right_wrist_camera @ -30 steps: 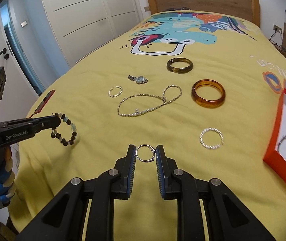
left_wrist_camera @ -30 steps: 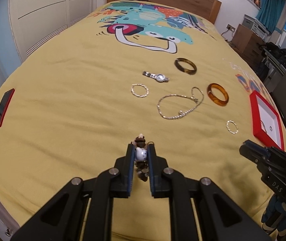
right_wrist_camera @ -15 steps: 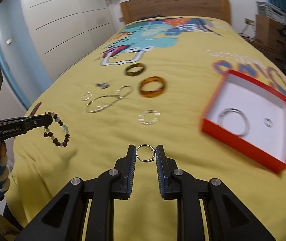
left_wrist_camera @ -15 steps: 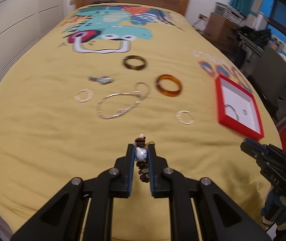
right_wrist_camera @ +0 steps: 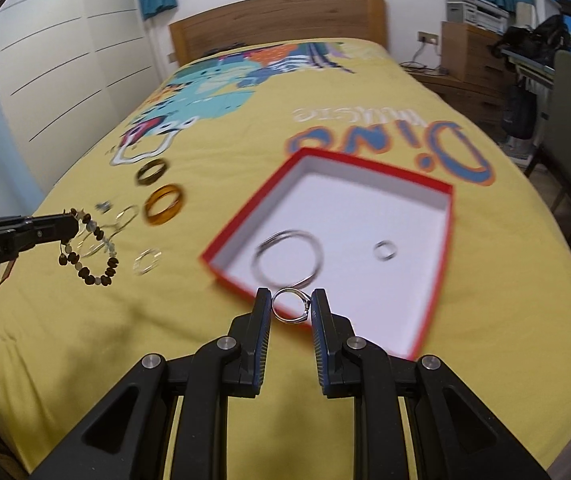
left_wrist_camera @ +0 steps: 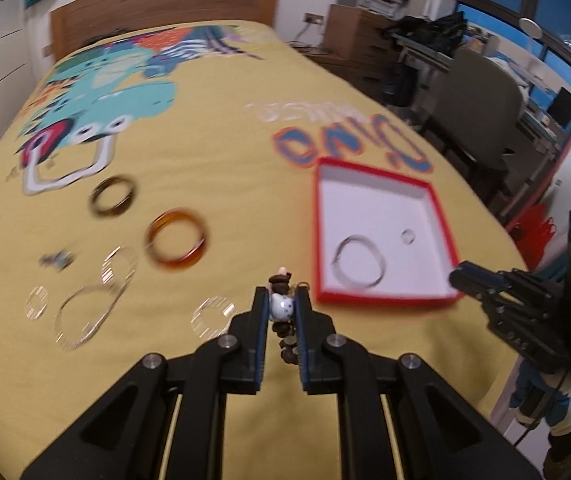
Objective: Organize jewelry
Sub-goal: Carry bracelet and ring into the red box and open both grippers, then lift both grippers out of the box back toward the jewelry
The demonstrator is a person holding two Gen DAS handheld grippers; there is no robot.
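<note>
My left gripper [left_wrist_camera: 281, 307] is shut on a beaded bracelet [left_wrist_camera: 282, 308] of brown and pale beads, held above the yellow bedspread; the bracelet also hangs in the right wrist view [right_wrist_camera: 89, 254]. My right gripper [right_wrist_camera: 291, 306] is shut on a silver ring [right_wrist_camera: 291, 307], just over the near edge of the red box [right_wrist_camera: 443, 240]. The box, white inside, holds a large silver hoop [right_wrist_camera: 287, 256] and a small ring [right_wrist_camera: 385, 249]. In the left wrist view the box [left_wrist_camera: 441, 216] lies ahead and right of my left gripper.
On the bedspread left of the box lie an amber bangle [left_wrist_camera: 177, 240], a dark bangle [left_wrist_camera: 113, 196], a chain necklace [left_wrist_camera: 93, 300], a watch [left_wrist_camera: 57, 259] and two small silver rings [left_wrist_camera: 213, 316]. A chair and cluttered desks stand right of the bed.
Both grippers have swung right toward the red box with their jewelry still held. The box is now close in front of the right gripper, and the scene is motion-blurred.
</note>
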